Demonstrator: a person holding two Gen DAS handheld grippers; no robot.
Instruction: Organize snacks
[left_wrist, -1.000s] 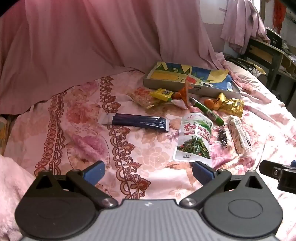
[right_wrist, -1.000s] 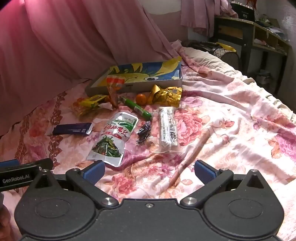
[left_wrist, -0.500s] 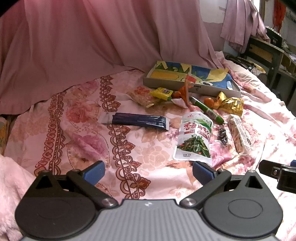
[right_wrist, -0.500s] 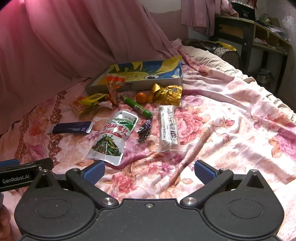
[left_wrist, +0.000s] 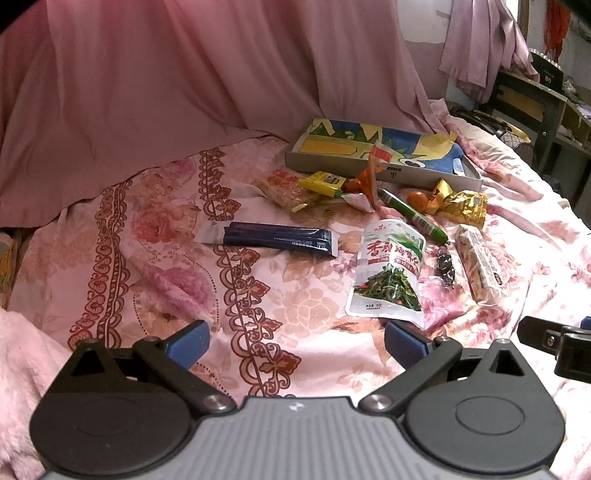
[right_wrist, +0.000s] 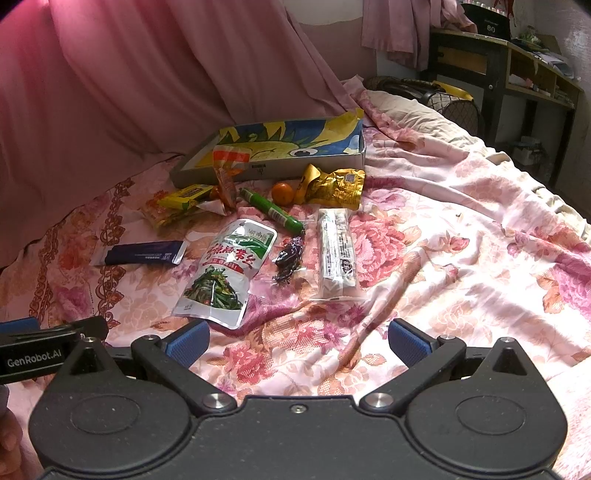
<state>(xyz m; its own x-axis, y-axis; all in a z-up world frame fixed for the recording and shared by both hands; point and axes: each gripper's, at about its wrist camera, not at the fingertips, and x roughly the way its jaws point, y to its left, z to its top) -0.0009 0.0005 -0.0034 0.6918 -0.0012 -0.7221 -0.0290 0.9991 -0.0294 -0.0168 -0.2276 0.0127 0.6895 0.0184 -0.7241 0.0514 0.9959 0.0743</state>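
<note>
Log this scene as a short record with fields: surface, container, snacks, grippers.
surface: floral bedsheet
container: shallow box, at the back, no snacks visible inside
snacks: green pouch, dark blue packet, white bar, green sausage, gold packet, orange, all loose on the sheet
left gripper: open, holding nothing
right gripper: open, holding nothing

the bed (right_wrist: 461, 236) has soft flowery cloth. the seaweed bag (right_wrist: 225, 273) and gold bag (right_wrist: 334, 186) are shiny plastic. the box (right_wrist: 295, 162) looks like smooth card. each tool has matt black plastic and bumpy blue pads (left_wrist: 188, 341).
</note>
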